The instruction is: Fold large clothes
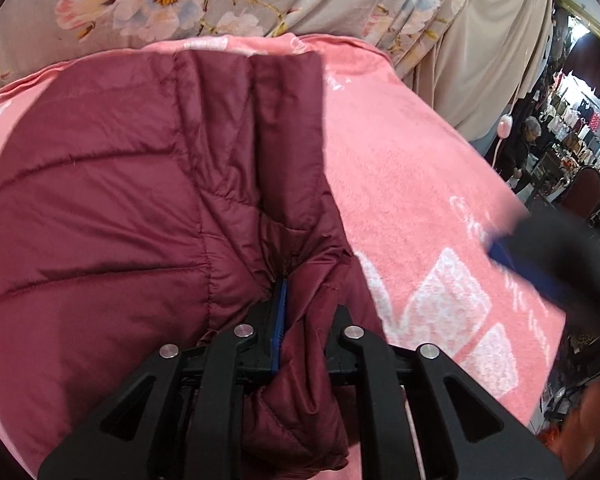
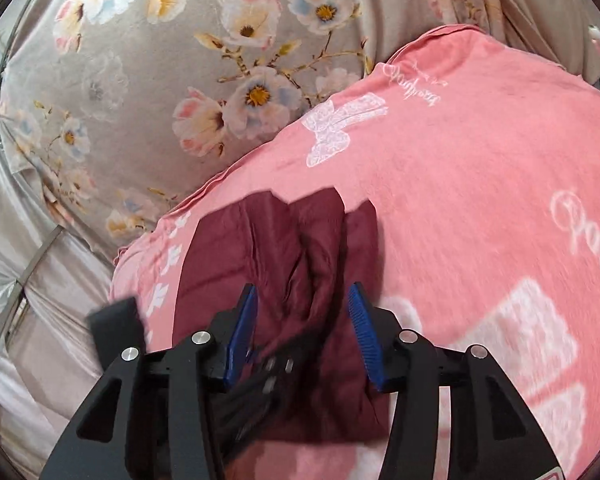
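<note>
Slippery fold at risk: one maroon quilted jacket lies on the pink blanket covering the bed.

The left gripper has its jaws pinched on a bunched jacket edge; the slick fabric could slide free if pulled hard. The right gripper hangs above with jaws wide, holding nothing, so that side may sag. Count: one jacket, one blanket, two grippers.
</note>
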Demonstrator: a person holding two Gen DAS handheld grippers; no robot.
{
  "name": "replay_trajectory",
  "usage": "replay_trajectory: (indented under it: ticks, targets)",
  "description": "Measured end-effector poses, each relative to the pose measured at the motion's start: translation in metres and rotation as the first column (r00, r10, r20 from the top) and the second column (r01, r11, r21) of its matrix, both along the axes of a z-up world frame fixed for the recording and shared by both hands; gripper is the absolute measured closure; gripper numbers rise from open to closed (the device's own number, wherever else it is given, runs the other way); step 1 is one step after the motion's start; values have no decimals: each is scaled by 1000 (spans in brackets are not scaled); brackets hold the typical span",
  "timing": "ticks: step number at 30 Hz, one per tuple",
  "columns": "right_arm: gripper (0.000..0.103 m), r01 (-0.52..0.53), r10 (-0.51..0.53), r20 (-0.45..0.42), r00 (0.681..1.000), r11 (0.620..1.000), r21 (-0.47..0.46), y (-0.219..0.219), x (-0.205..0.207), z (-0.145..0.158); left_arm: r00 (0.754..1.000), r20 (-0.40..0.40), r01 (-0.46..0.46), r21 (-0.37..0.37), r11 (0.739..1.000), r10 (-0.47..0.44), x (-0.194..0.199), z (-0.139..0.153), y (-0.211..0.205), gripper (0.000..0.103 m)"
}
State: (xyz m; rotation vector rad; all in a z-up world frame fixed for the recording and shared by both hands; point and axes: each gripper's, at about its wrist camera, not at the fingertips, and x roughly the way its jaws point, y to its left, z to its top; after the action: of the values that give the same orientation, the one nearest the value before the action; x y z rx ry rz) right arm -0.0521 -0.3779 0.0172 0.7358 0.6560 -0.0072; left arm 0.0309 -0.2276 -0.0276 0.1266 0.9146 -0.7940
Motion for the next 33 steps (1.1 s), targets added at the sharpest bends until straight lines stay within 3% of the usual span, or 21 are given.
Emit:
replay_trajectory:
  ticks: [2, 6, 8, 11, 15, 17, 19, 20, 21, 23, 25, 27, 33]
  targets:
    - [54, -19, 20, -18, 1000, 999, 34, -4, 15, 0, 1000, 1, 13, -34, 999, -13, -4, 16, 10, 85]
    - [48, -79, 85, -72, 994, 993, 84, -2, 51, -2, 1000, 3, 22, -176, 984, -22, -15, 59, 51, 49]
    - [45, -92, 101, -93, 990, 991, 99, 3, 61, -4, 1000, 8, 0, -233, 973, 2, -15, 76, 71, 45]
    - [41, -73, 76, -149, 986, 997, 26, 9, 74, -2, 996, 32, -65, -292, 954, 78, -6, 101, 102, 43]
    - [40, -35, 15, -241, 970, 996, -77, 11, 89, -15, 976, 74, -181, -243, 953, 204, 15, 109, 125, 43]
    - [40, -69, 62, -274, 960, 997, -16, 14, 101, -31, 968, 55, -227, -223, 948, 244, 27, 106, 133, 43]
    - [62, -78, 87, -281, 956, 996, 45, 13, 106, -41, 959, 22, -272, -216, 938, 283, 43, 101, 140, 43]
    - [81, -80, 96, -260, 961, 994, 69, 10, 106, -40, 956, 16, -283, -211, 936, 293, 49, 99, 142, 43]
    - [90, -80, 101, -220, 970, 991, 103, 3, 103, -35, 954, 13, -292, -204, 934, 301, 50, 97, 145, 43]
    - [94, -75, 97, -147, 984, 986, 146, -9, 94, -23, 951, 14, -300, -189, 935, 308, 58, 96, 143, 43]
    - [95, -68, 81, -111, 991, 991, 115, -20, 84, -12, 953, 28, -293, -181, 939, 303, 62, 98, 138, 43]
    - [95, -50, 59, -153, 987, 997, 60, -26, 81, -19, 954, 50, -283, -174, 943, 296, 62, 101, 130, 43]
    - [95, -23, 37, -231, 972, 998, 62, -39, 77, -59, 965, 52, -250, -95, 964, 255, 71, 81, 89, 43]
